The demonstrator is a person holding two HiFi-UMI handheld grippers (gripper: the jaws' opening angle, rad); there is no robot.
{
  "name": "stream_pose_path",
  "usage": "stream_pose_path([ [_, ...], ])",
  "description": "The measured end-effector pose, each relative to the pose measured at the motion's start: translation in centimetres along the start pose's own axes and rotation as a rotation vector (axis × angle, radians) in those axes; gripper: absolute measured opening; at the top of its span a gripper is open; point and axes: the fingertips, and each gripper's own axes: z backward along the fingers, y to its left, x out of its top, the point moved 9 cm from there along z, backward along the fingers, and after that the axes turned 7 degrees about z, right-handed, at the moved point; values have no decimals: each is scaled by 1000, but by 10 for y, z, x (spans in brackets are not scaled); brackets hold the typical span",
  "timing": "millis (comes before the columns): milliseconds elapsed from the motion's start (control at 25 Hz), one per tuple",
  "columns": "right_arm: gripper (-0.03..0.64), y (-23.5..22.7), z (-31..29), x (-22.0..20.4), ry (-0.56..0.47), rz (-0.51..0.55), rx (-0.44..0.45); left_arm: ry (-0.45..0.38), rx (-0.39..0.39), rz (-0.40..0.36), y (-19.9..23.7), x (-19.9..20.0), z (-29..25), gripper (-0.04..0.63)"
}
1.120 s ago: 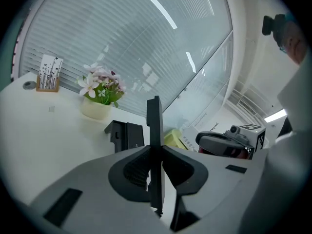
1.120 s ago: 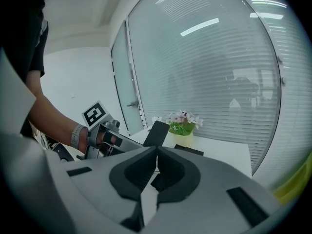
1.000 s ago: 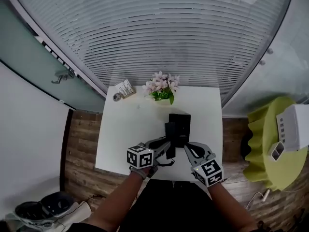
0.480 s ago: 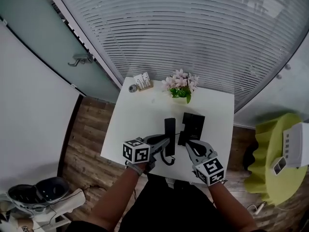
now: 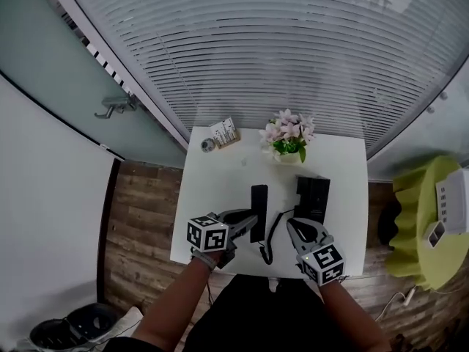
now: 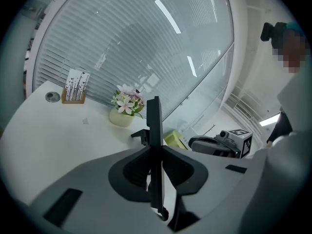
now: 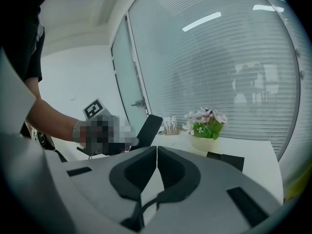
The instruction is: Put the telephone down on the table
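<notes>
Where the left gripper [image 6: 155, 151] clamps, the handset [image 6: 155, 117] hides.

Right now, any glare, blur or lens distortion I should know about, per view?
Head view: sharp, evenly lit, fisheye bows the blinds into arcs. Left gripper view: dark vignetted corners, ceiling lights glare off the glass wall, telephone handset crisp. Right gripper view: similar glare streaks on the glass, and a mosaic patch sits at middle left.
</notes>
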Motion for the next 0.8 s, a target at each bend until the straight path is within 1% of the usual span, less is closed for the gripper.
stream_pose_path([
  [120,23,12,-16,0,6,-18,-26,31,-13,-19,18,10,8,77],
  [280,23,25,-30,1,8,-37,-59,61,-24,-25,37,16,19,77],
  [440,23,35,-47,3,2,-52,-75,74,-5,-46,53,26,35,77],
  [600,23,44,-63,4,7,-58,-77,104,19,-40,76,22,46,77],
  [800,23,52,-87,7,11,-57,-65,119,47,-15,102,19,58,77],
])
